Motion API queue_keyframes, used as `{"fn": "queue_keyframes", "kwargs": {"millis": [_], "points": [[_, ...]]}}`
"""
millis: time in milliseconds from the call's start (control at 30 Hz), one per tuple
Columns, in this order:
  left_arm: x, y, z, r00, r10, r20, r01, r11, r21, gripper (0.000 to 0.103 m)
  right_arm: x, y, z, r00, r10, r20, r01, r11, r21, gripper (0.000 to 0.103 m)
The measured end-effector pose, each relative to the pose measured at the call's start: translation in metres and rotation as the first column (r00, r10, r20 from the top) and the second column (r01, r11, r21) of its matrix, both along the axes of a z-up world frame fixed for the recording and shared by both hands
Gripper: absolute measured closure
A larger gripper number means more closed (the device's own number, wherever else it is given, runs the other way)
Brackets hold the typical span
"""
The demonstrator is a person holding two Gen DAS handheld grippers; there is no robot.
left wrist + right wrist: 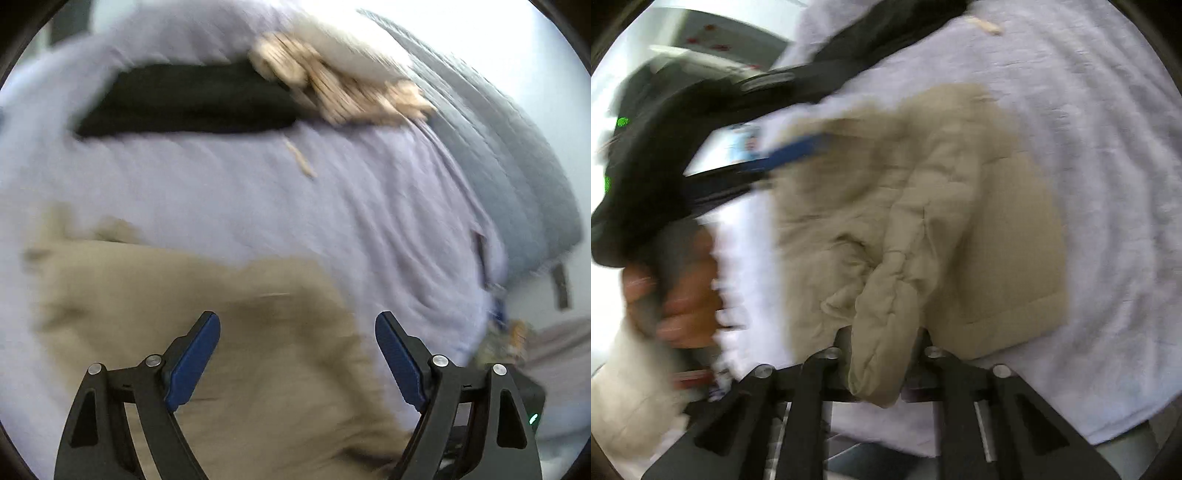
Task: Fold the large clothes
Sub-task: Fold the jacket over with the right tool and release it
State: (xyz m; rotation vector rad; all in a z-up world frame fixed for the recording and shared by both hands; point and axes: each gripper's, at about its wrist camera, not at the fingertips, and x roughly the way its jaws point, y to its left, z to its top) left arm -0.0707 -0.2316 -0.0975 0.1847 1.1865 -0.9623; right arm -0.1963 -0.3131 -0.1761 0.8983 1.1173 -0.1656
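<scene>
A beige quilted jacket (960, 221) lies partly folded on a pale lavender bed sheet (1108, 184). My right gripper (882, 343) is shut on a bunched sleeve or edge of the jacket, which sticks out between its jaws toward the camera. My left gripper (297, 350) is open and empty, its blue pads wide apart just above the jacket (221, 332). In the right wrist view the left gripper (798, 151) and the hand holding it show blurred at the left, over the jacket's far edge.
A folded black garment (184, 99) lies farther back on the sheet (258, 192). A tan and white garment pile (332, 81) sits beside it. A grey quilted blanket (509, 166) runs along the right. The bed edge and floor lie at the lower right.
</scene>
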Motion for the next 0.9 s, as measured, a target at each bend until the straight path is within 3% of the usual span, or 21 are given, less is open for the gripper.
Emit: {"fn": "queue_keyframes", "kwargs": {"millis": [100,167,267,467,567,633,733,833,900], "points": [[0.025,0.03,-0.007,0.981,0.074,0.182,-0.094,0.99,0.106,0.017,-0.012,-0.009,-0.003,0.999,-0.049,-0.024,0.048,0.998,-0.049,0.091],[0.042,0.041,-0.03,0.968,0.094,0.235,-0.143,0.968,0.205,0.017,-0.025,-0.008,-0.007,0.997,-0.065,-0.049,0.062,0.996,-0.056,0.091],[0.053,0.039,-0.054,0.976,0.135,0.171,-0.17,0.963,0.209,0.017,-0.038,-0.011,-0.018,0.992,-0.083,-0.09,0.076,0.994,-0.078,0.091],[0.03,-0.026,-0.075,0.974,0.078,0.212,-0.127,0.965,0.228,0.017,-0.069,-0.033,-0.057,0.969,-0.168,-0.183,0.157,0.985,-0.071,0.091],[0.016,-0.051,-0.085,0.971,0.03,0.237,-0.092,0.963,0.254,0.017,-0.082,-0.047,-0.077,0.951,-0.222,-0.217,0.225,0.974,-0.013,0.091],[0.014,-0.058,-0.089,0.969,0.03,0.244,-0.098,0.957,0.273,0.017,-0.086,-0.052,-0.075,0.947,-0.236,-0.217,0.244,0.97,0.011,0.091],[0.017,-0.057,-0.093,0.971,0.047,0.235,-0.113,0.954,0.276,0.017,-0.095,-0.065,-0.043,0.955,-0.252,-0.155,0.25,0.968,-0.027,0.086],[0.017,-0.054,-0.094,0.969,0.047,0.242,-0.115,0.954,0.276,0.017,-0.094,-0.071,-0.016,0.967,-0.243,-0.076,0.24,0.97,-0.05,0.073],[0.017,-0.052,-0.093,0.968,0.051,0.245,-0.121,0.952,0.28,0.017,-0.084,-0.076,-0.004,0.975,-0.219,-0.02,0.218,0.975,-0.038,0.044]]}}
